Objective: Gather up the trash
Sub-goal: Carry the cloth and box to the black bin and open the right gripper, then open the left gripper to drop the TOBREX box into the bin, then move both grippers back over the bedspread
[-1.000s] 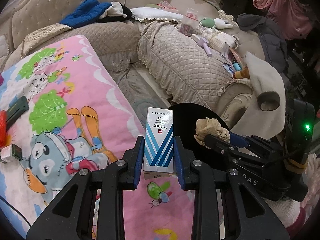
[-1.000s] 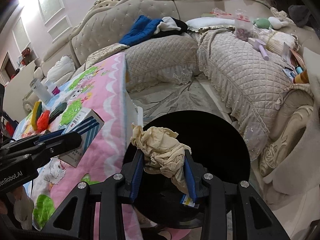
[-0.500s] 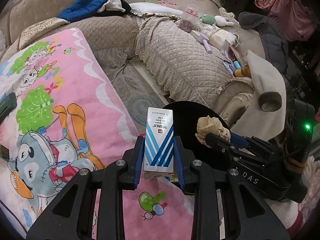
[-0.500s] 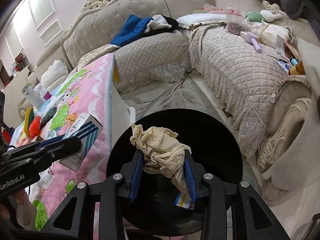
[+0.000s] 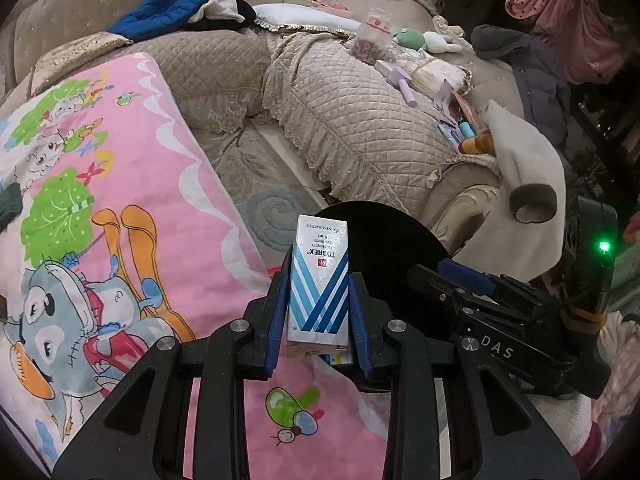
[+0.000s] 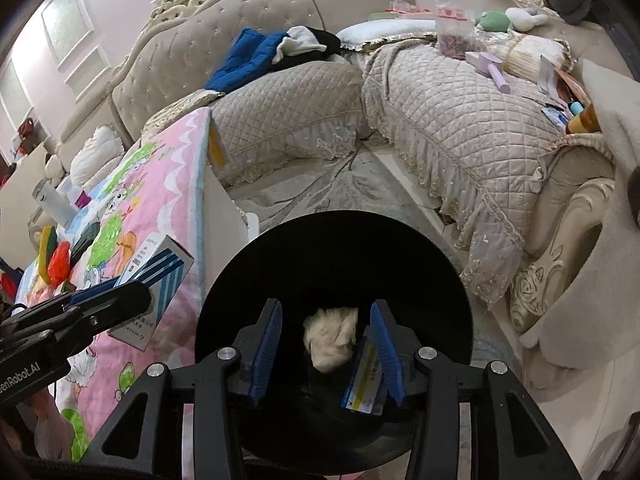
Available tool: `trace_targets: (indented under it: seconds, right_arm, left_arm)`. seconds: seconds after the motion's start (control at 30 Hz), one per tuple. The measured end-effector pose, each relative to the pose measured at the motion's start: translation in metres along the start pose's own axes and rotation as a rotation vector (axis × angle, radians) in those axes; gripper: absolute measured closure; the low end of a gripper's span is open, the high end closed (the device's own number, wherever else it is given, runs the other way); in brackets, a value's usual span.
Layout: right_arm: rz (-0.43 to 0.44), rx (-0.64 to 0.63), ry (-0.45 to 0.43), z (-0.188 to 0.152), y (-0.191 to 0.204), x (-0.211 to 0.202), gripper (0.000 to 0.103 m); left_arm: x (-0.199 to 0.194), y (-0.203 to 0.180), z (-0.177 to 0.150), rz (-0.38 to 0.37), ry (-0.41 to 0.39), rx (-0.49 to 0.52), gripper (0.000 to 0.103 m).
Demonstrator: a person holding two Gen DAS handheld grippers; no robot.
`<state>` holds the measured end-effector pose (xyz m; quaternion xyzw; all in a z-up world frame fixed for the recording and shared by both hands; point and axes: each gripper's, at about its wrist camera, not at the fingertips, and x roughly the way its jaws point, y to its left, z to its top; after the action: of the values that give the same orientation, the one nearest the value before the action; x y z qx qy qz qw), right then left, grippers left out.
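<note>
A: Black round trash bin (image 6: 436,256) on floor, between pink cartoon blanket (image 5: 132,184) and quilted beige sofa (image 6: 460,120). Inside: crumpled beige tissue wad (image 6: 331,338), loose, low in the bin. Also a small blue-yellow-white packet (image 6: 362,380) beside the wad, leaning against the right pad.

B: Right claw (image 6: 328,354)?

A: Released, jaws opening. Pads well clear of the wad on both sides; nothing gripped. Wad framed between the fingers but lying deeper in the bin. Pointing steeply down into the bin mouth.

B: Left claw (image 5: 319,320)?

A: Jaws opening too. White box with blue stripes, "TOBREX" eye drops carton (image 5: 319,280), upright between the blue pads. Left pad against the box side, right pad touching or just off it; can't tell for certain. Box not dropped, top end sticking past the fingertips.

B: Position relative to the bin?

A: Over the blanket edge, box top overlapping the bin's near rim in the left wrist view. Tilted downward, just beside the right claw. From the right wrist view, carton over the blanket, left of the bin.
</note>
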<state>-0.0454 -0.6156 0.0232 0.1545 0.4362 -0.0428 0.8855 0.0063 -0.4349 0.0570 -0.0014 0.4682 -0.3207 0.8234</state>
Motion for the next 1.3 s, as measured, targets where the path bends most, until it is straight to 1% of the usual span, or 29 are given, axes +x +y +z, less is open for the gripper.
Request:
trace_targets:
  seconds: [0.03, 0.1, 0.17, 0.33, 0.47, 0.57, 0.7, 0.8, 1.03, 1.17, 1.3]
  right_arm:
    - [0.0, 0.007, 0.0, 0.0, -0.001, -0.001, 0.057]
    - [0.0, 0.015, 0.0, 0.0, -0.002, -0.003, 0.057]
    - [-0.001, 0.017, -0.003, -0.001, -0.002, -0.005, 0.056]
    - [0.004, 0.012, -0.001, -0.004, 0.002, -0.008, 0.056]
    - [0.014, -0.005, 0.001, -0.005, 0.012, -0.01, 0.055]
    - [0.025, -0.026, 0.002, -0.006, 0.023, -0.011, 0.053]
    - [0.042, -0.048, 0.008, -0.008, 0.04, -0.009, 0.052]
    - [0.061, -0.068, 0.013, -0.009, 0.057, -0.008, 0.051]
    - [0.118, -0.139, 0.028, -0.012, 0.109, -0.004, 0.044]
    - [0.158, -0.18, 0.041, -0.014, 0.14, -0.001, 0.044]
    - [0.194, -0.216, 0.059, -0.015, 0.17, 0.005, 0.043]
  left_arm:
    - [0.0, 0.001, 0.0, -0.005, 0.002, -0.005, 0.058]
    - [-0.002, 0.004, -0.001, -0.018, 0.0, -0.022, 0.049]
    - [-0.004, 0.006, -0.002, -0.026, -0.003, -0.032, 0.048]
    - [-0.015, 0.01, -0.005, -0.018, -0.008, -0.029, 0.048]
    - [-0.029, 0.018, -0.01, 0.028, -0.032, -0.03, 0.048]
    - [-0.04, 0.027, -0.014, 0.077, -0.053, -0.03, 0.048]
    - [-0.057, 0.045, -0.022, 0.13, -0.076, -0.045, 0.048]
    - [-0.069, 0.063, -0.029, 0.17, -0.085, -0.069, 0.048]
    - [-0.099, 0.099, -0.042, 0.219, -0.109, -0.127, 0.048]
    - [-0.12, 0.119, -0.049, 0.262, -0.125, -0.146, 0.048]
    - [-0.147, 0.147, -0.059, 0.305, -0.145, -0.18, 0.048]
